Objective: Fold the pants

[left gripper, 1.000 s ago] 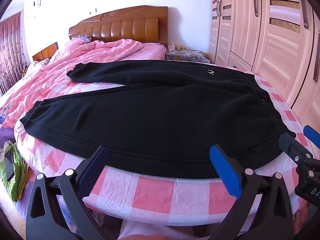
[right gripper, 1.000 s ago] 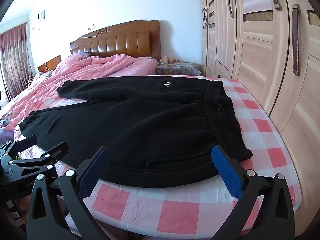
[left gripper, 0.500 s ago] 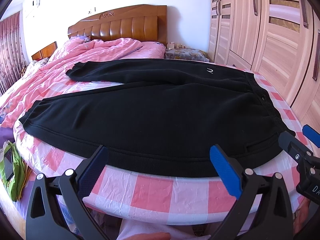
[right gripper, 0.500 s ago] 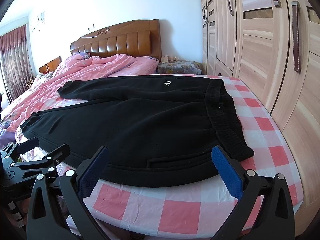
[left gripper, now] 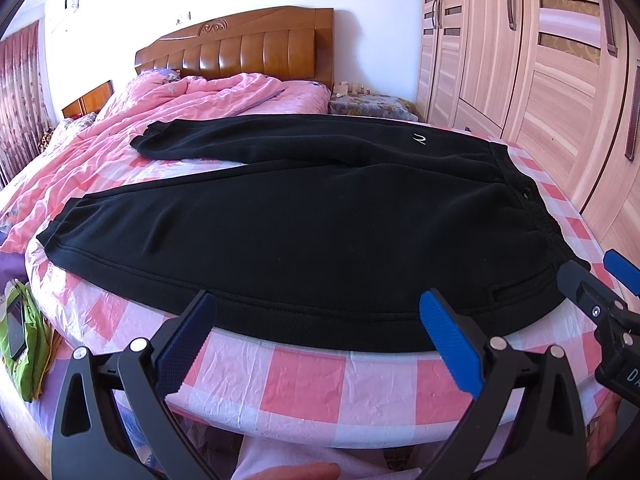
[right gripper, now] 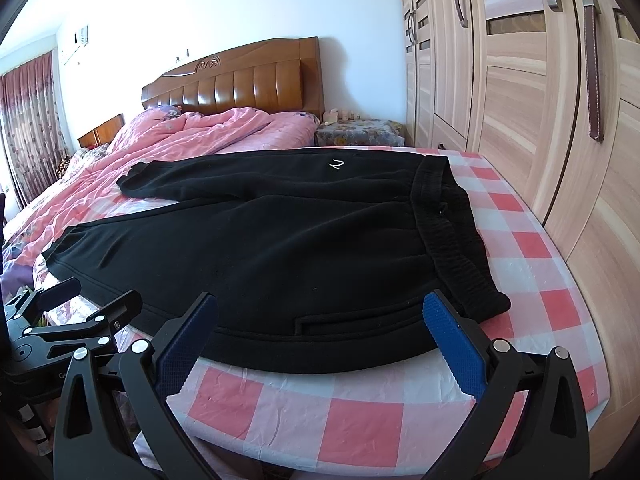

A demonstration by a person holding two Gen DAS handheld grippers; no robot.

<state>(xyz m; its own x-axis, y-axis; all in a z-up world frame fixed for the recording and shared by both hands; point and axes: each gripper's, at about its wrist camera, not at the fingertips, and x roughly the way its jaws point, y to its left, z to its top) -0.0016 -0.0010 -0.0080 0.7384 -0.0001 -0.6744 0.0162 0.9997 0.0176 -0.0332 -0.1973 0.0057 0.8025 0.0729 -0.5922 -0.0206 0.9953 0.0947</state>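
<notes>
- Across the near end of the bed (left gripper: 304,384), on its pink checked sheet, black pants (left gripper: 320,224) lie flat, waistband toward the right edge, legs spread toward the left.
- Left claw (left gripper: 318,340) hovers wide apart at the pants' near hem, holding nothing.
- Right claw (right gripper: 320,340) hovers equally wide near the waistband corner, empty.

Bed (left gripper: 304,384) in pink-checked sheet, black pants (left gripper: 320,232) spread flat on it — rumpled pink quilt (left gripper: 168,108) behind
</notes>
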